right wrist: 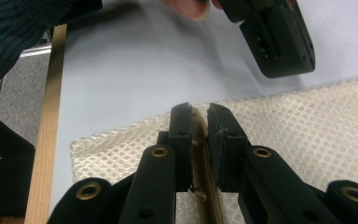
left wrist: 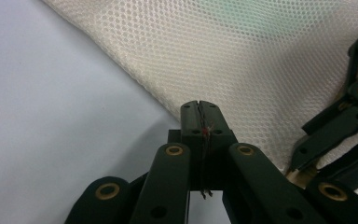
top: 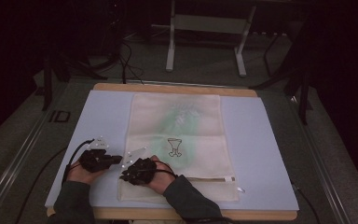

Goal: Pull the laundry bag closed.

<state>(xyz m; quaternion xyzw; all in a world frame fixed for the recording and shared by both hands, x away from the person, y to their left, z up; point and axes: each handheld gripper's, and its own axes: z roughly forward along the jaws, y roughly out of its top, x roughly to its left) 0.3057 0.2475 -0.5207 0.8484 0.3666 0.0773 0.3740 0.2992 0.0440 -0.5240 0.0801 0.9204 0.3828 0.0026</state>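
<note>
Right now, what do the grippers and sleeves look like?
Both the left gripper and the right gripper are black two-jaw linkages with brass-coloured pivot rings, and each trails a black cable. A pale three-cornered plate tops each. The sleeves are dark ribbed knit.

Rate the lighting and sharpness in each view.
High view: dim and soft, dark surroundings, mesh bag pale on the lit mat. Left gripper view: mesh weave crisp, left gripper evenly lit, no glare. Right gripper view: near linkage slightly blurred, right gripper clamps the zipper edge.
</note>
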